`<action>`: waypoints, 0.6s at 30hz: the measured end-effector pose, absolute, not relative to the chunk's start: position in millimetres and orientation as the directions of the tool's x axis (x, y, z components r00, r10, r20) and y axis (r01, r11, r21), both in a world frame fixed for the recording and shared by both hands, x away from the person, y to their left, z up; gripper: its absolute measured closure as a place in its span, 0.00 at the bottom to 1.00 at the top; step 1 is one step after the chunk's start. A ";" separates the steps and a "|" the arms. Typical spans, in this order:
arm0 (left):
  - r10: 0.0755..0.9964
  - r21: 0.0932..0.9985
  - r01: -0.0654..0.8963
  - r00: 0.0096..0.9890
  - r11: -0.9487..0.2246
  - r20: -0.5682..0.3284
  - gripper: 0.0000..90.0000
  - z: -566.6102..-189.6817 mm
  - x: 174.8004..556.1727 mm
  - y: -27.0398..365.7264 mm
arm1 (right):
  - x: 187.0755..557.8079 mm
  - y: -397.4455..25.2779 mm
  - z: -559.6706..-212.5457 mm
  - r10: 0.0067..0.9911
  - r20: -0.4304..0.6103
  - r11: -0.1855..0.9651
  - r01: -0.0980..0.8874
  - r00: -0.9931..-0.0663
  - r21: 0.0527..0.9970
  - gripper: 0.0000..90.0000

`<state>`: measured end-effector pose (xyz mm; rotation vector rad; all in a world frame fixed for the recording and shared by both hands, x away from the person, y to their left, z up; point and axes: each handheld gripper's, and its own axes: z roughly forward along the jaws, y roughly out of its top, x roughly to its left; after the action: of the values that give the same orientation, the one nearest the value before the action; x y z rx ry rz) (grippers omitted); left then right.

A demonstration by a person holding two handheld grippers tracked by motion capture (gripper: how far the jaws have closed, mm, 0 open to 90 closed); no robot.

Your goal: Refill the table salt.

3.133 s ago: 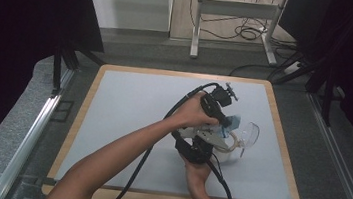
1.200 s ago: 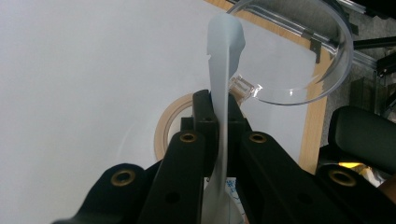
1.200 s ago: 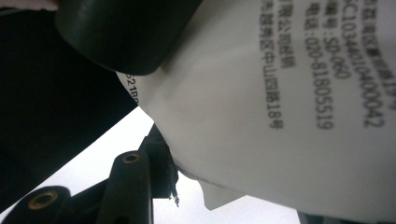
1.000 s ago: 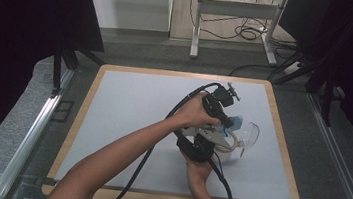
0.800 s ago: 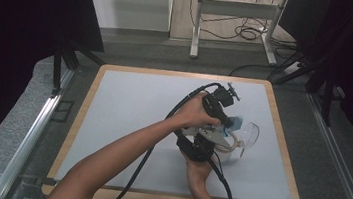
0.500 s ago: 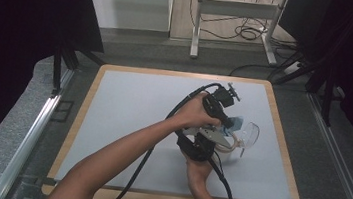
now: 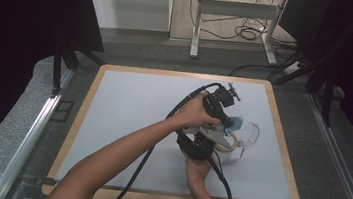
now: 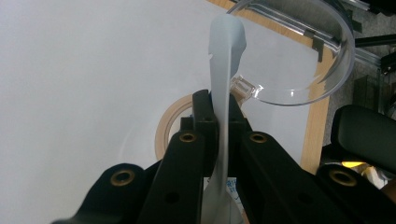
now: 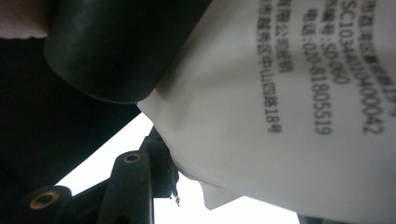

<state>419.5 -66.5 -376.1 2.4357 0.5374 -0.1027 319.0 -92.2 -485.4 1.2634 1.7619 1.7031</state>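
The left tool (image 8: 219, 140) is clenched on a thin white packet (image 8: 225, 70), seen edge-on, its long axis running straight away from the jaws toward a clear plastic lid (image 8: 299, 60). The right tool (image 9: 154, 182) grips the same packet's printed face at a lower corner. Both meet right of centre above the pale surface (image 7: 128, 109).

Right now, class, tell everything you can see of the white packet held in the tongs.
The white packet looks like thin, flexible film, pale and slightly translucent. The left tongs pinch it edge-on, its crumpled end rising above them. Black printed characters and numbers cover one face, and the right tongs grip a torn-looking corner.
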 end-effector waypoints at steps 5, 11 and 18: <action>0.354 0.568 0.403 0.913 -0.717 -0.201 0.99 -376.2 420.1 -66.4 | 319.6 -91.3 -485.9 0.796 0.313 -0.152 0.330 -0.517 0.932 0.61; 0.355 0.567 0.404 0.913 -0.718 -0.201 0.99 -375.7 420.1 -66.2 | 319.8 -90.6 -485.9 0.792 0.328 -0.167 0.335 -0.515 0.927 0.61; 0.352 0.567 0.400 0.915 -0.720 -0.198 0.99 -375.5 420.1 -65.7 | 319.6 -90.4 -485.6 0.793 0.323 -0.162 0.332 -0.516 0.929 0.61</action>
<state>420.1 -65.7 -375.5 2.4417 0.5351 -0.1002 319.6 -90.4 -485.6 1.2781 1.7417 1.7218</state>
